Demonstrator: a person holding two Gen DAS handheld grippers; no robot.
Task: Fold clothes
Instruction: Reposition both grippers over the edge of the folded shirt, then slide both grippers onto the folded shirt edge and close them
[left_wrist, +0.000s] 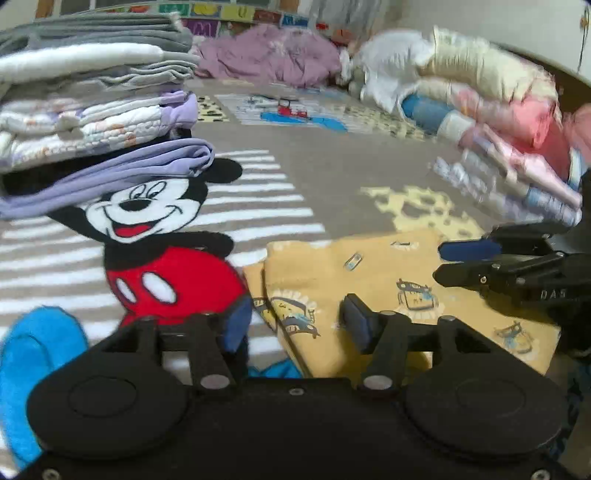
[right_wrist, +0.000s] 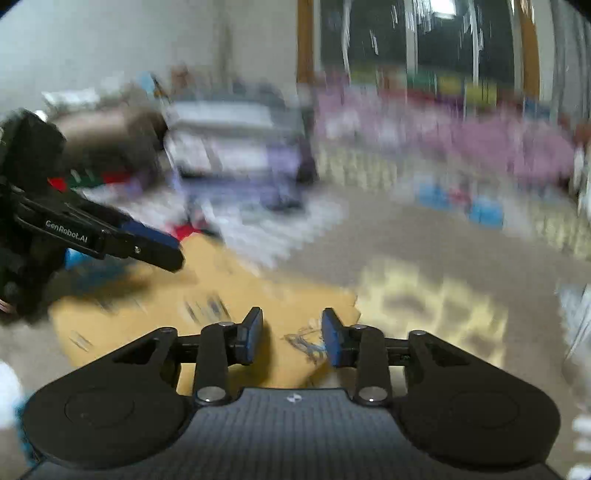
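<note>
Left wrist: left gripper (left_wrist: 295, 321) spread over yellow garment (left_wrist: 388, 280); right gripper (right_wrist: 291, 338) spread, nothing pinched

Count, both views. Grippers: two, the left gripper (left_wrist: 295, 325) and the right gripper (left_wrist: 443, 262), each with two fingers. Yellow printed garment (left_wrist: 369, 280): one, folded, lying on the rug (left_wrist: 332, 177). Rugs: one, bearing a single cartoon mouse figure (left_wrist: 155, 236). Stacks of folded clothes: two, one at left (left_wrist: 96, 103) and one at right (left_wrist: 517, 147); items per stack too blurred to count. Loose purple heap (left_wrist: 273, 55): one.
</note>
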